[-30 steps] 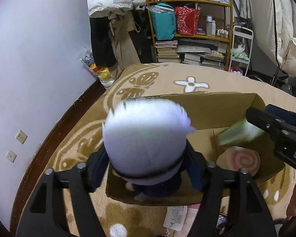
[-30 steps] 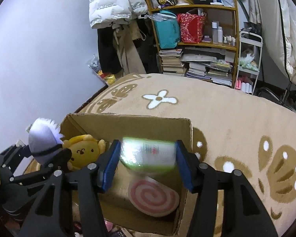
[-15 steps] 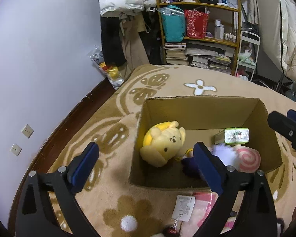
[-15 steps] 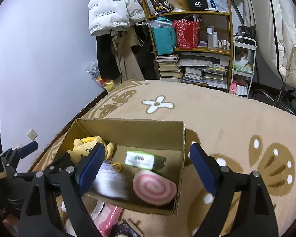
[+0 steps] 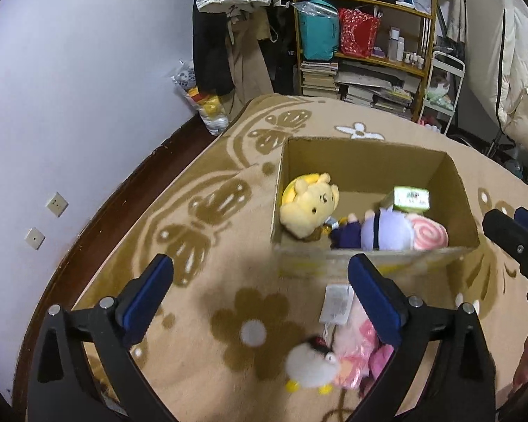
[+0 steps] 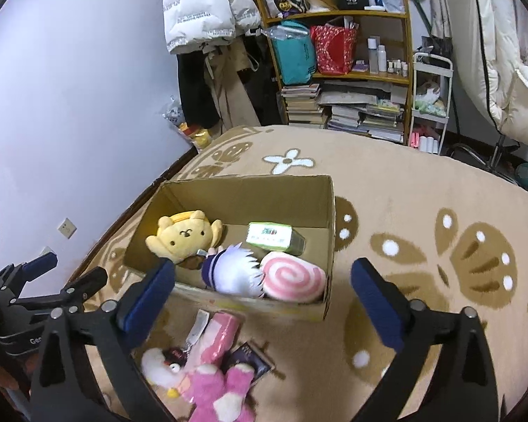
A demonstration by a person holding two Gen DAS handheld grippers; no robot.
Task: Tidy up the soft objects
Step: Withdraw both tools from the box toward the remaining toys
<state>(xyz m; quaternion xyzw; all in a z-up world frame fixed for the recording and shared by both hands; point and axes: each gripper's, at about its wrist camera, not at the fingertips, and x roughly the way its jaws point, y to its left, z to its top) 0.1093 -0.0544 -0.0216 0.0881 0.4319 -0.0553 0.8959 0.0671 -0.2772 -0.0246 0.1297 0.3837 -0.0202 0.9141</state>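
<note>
Beige carpet point(image 6: 404, 190) with brown butterflies and white flowers carries everything we work with, and behind it a crowded bookshelf point(image 6: 348, 70) stands against the wall. Toward the carpet's left edge sits our open cardboard box point(image 6: 327, 218). Four things already lie inside it: a yellow plush point(image 6: 183, 237) at the left end, a white-haired doll point(image 6: 234, 270) on its side in the middle against the near wall, a pink swirl cushion point(image 6: 292, 279) touching the doll at the right, and a green packet point(image 6: 272, 237) behind them.

Our left gripper point(image 5: 260, 288) hangs before the box's near wall with its jaws spread wide and nothing between the pads. Our right gripper point(image 6: 262, 286) is likewise wide apart and empty. Both have just been opening, and the doll and the packet now rest in the box rather than in our grip.

We judge the task well under way but unfinished. On the carpet just in front of the box there remain a small white fluffy toy point(image 6: 158, 369), a pink plush point(image 6: 221, 390) beside it, a pink pouch point(image 6: 220, 330) with a paper tag, and a small dark item we cannot identify. These probably go in next.
</note>
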